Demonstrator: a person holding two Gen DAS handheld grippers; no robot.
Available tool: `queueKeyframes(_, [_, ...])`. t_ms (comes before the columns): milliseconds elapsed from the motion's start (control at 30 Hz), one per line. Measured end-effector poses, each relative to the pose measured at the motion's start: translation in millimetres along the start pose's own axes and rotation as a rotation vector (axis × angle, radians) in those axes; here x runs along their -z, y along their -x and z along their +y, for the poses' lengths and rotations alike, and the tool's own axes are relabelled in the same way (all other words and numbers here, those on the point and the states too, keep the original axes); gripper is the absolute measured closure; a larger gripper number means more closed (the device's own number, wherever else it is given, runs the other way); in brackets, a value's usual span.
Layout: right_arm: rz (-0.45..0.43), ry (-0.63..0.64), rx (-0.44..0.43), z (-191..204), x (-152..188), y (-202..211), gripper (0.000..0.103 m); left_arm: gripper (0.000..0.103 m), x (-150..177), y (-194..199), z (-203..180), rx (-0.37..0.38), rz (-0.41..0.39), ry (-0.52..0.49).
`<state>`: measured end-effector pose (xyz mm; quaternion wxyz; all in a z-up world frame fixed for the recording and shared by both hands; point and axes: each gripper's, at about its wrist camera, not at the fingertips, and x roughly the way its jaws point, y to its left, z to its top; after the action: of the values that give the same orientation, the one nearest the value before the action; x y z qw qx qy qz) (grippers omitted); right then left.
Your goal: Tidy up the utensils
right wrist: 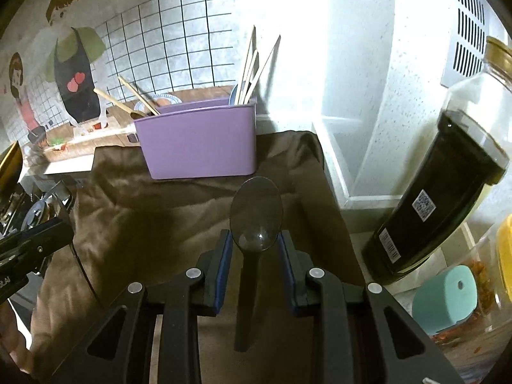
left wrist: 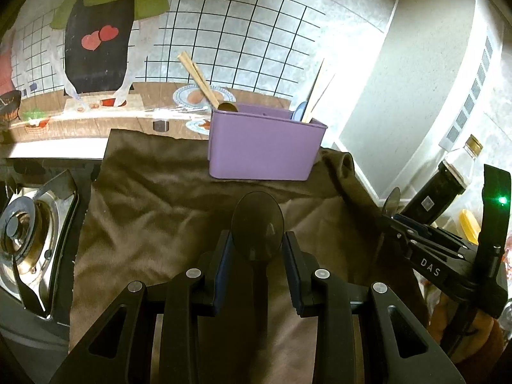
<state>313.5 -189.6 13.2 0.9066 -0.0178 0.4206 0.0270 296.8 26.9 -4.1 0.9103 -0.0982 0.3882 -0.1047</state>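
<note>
Holding a dark translucent spoon (left wrist: pixel 258 224) in my left gripper (left wrist: pixel 258 249), I see its bowl poking out past the fingertips and its handle running back between the blue pads (left wrist: pixel 224 256), which press against the edge of the bowl on both sides. My right gripper (right wrist: pixel 256 249) carries a second dark spoon (right wrist: pixel 256 212) the same way, bowl forward, handle trailing back under the jaws, pads closed in on the bowl's base. No earlier view tells me more than that about the grip. I take the purple caddy (left wrist: pixel 265 147) as my landmark: it stands upright at the far edge of the brown cloth (left wrist: pixel 153 198), against the wall with the cartoon kitchen print. Both spoons hang in the air on the near side of the caddy, above the cloth and well short of its front wall. Inside the caddy, wooden chopsticks (left wrist: pixel 198 80) and a wooden spoon lean out of the left end, and pale sticks (right wrist: pixel 252 67) with a blue utensil stand in the right end. Left of the caddy, beyond the cloth's edge, sits a gas burner (left wrist: pixel 28 233). Right of the caddy, off the cloth, a dark sauce bottle (right wrist: pixel 438 204) stands beside a teal block (right wrist: pixel 444 297) and a yellow-lidded jar.
</note>
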Motion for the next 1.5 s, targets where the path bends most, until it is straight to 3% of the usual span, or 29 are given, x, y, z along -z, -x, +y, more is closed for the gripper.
queueKeyframes(167, [-0.03,0.001,-0.002,2,-10,8,0.077,0.071,-14,6,-2,0.006,-0.035,0.002])
queueKeyframes(267, [-0.089,0.012,-0.006,5,-32,22,0.077,0.071,-42,15,-6,0.029,-0.087,-0.003])
queueKeyframes(567, [-0.398,0.003,-0.034,10,-160,86,0.077,0.07,-165,52,-29,0.074,-0.397,-0.04])
queueKeyframes(800, [-0.505,-0.02,-0.029,10,-213,62,0.077,0.07,-208,25,-25,0.044,-0.509,-0.048])
queueKeyframes(1133, [-0.429,0.047,-0.018,30,-216,-29,0.077,0.07,-212,-70,4,0.029,-0.409,-0.026])
queueKeyframes(1500, [-0.259,0.128,-0.064,40,-196,-101,0.077,0.07,-200,-130,22,0.036,-0.242,0.005])
